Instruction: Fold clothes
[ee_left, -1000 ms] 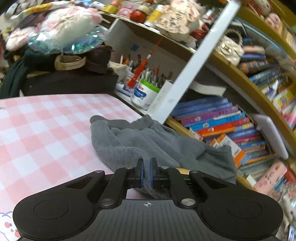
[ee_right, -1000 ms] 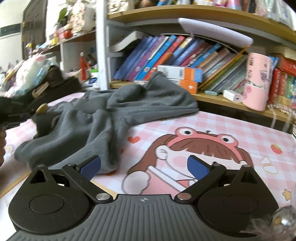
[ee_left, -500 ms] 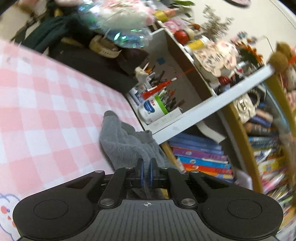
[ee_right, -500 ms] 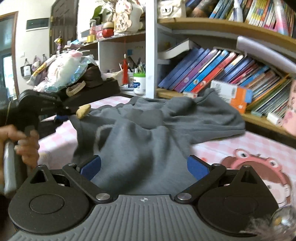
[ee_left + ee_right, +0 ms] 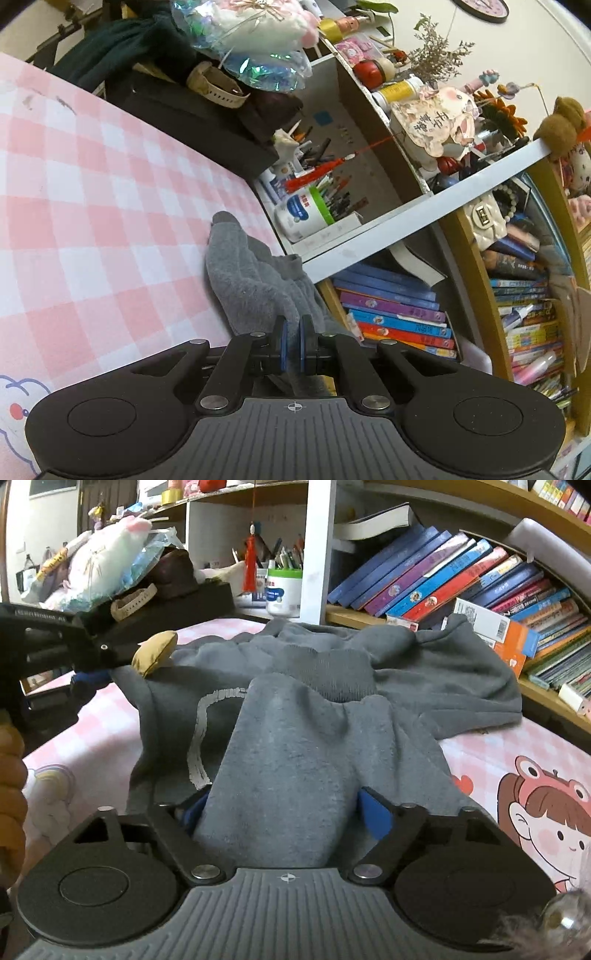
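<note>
A grey sweatshirt (image 5: 295, 716) with a white print and a tan patch lies bunched on the pink checked mat (image 5: 92, 206). My left gripper (image 5: 291, 343) is shut on an edge of the sweatshirt (image 5: 255, 284) and holds it lifted; it also shows in the right wrist view (image 5: 88, 657) at the far left, gripping the corner by the tan patch. My right gripper (image 5: 288, 812) is open, with a fold of the grey cloth lying between its blue pads (image 5: 376, 812).
A white shelf post (image 5: 424, 218) and wooden bookshelves full of books (image 5: 461, 587) run along the mat's far side. A white jar with a green lid (image 5: 303, 214) and pens stand in a cubby. A black box (image 5: 177, 605) with a plush toy sits at the left.
My left gripper has lifted and tilted with the sweatshirt's edge, drawing the cloth up. My right gripper has moved forward over the garment, so cloth now lies between its open fingers.
</note>
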### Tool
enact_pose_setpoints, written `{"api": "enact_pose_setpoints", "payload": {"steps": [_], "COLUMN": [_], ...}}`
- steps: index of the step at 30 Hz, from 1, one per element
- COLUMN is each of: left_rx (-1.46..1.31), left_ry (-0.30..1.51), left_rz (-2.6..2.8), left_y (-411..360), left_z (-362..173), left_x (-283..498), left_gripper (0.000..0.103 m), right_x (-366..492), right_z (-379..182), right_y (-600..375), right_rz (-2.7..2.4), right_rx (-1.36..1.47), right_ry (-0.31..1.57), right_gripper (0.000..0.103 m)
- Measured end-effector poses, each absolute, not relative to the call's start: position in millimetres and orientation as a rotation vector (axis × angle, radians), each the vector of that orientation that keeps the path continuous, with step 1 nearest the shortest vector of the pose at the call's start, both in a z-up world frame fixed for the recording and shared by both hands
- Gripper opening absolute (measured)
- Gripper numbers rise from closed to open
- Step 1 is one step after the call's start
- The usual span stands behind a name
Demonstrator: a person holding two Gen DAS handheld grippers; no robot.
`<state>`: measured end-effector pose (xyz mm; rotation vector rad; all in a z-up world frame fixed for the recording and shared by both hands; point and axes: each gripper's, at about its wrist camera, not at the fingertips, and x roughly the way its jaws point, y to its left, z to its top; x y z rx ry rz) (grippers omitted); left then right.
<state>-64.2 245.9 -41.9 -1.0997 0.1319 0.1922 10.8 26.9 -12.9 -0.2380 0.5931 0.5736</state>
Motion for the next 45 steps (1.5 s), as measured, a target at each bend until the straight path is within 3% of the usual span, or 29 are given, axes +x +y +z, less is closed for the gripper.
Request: {"api": "enact_pose_setpoints", "payload": {"steps": [3, 4, 13, 16, 17, 18, 25, 29, 36, 42, 45], "left_rx": [-1.096, -1.095, -1.113, -1.086, -1.081, -1.086, -1.101, -1.093, -1.06, -0.849, -0.748], "left_ry": [0.123, 0.119, 0.156, 0.184, 0.182, 0.174, 0.13, 0.152, 0.16, -0.02, -0.011], "left_rz": [0.196, 0.198, 0.114, 0.071, 0.07, 0.074, 0.146, 0.153, 0.213, 0.247, 0.109], "left_y": [246, 245, 237, 229, 228, 229, 236, 235, 233, 216, 201], "left_z": [-41, -41, -42, -40, -39, -39, -39, -38, -36, -8, 1], "left_x": [-66, -67, -71, -69, -69, -71, -81, -79, -82, -102, -94], "left_gripper": [0.005, 0.005, 0.005, 0.005, 0.005, 0.005, 0.001, 0.001, 0.003, 0.003, 0.006], "right_x": [9, 7, -33, -47, -52, -56, -73, -81, -103, -100, -85], "right_z": [-7, -4, 20, 12, 9, 6, 5, 6, 19, 14, 8], "right_y": [11, 2, -150, -190, -199, -206, -232, -229, -168, -125, -113], "right_rz": [0.568, 0.556, 0.233, 0.182, 0.168, 0.152, -0.004, -0.001, 0.061, 0.213, 0.239], "right_rx": [-0.18, -0.15, 0.07, 0.169, 0.193, 0.213, 0.224, 0.138, -0.289, -0.435, -0.46], "right_ry": [0.597, 0.593, 0.516, 0.593, 0.608, 0.619, 0.602, 0.606, 0.408, 0.382, 0.412], "right_gripper": [0.015, 0.01, 0.01, 0.024, 0.039, 0.043, 0.043, 0.055, 0.075, 0.077, 0.074]}}
